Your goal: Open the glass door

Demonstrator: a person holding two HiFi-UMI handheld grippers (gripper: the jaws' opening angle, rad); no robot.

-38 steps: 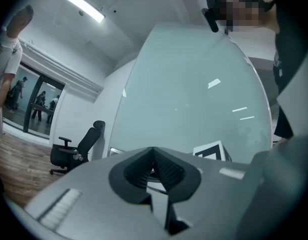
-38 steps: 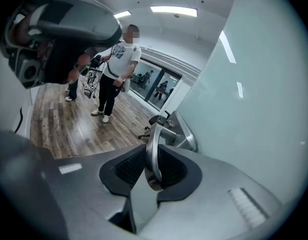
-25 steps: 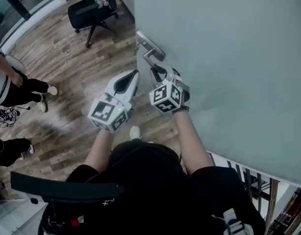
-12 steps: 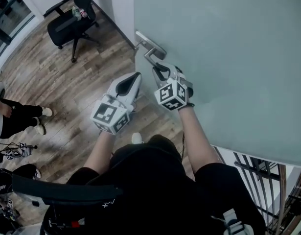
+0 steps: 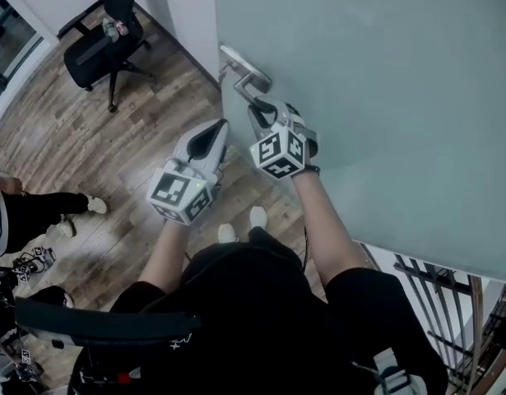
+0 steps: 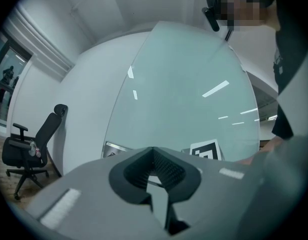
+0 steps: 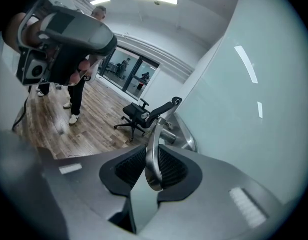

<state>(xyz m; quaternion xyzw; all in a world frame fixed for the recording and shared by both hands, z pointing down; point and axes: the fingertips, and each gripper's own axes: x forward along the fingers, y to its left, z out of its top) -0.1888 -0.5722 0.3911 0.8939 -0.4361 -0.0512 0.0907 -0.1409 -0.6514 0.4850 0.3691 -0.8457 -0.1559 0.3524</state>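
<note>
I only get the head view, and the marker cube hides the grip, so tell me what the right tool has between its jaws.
Observer: In the right gripper view the right tool is shut on the handle. The metal lever runs between its jaws.
Operator: Now report the left tool.
Observer: In the left gripper view the left tool holds nothing. Its jaws stand slightly apart, and only the door shows beyond them.
</note>
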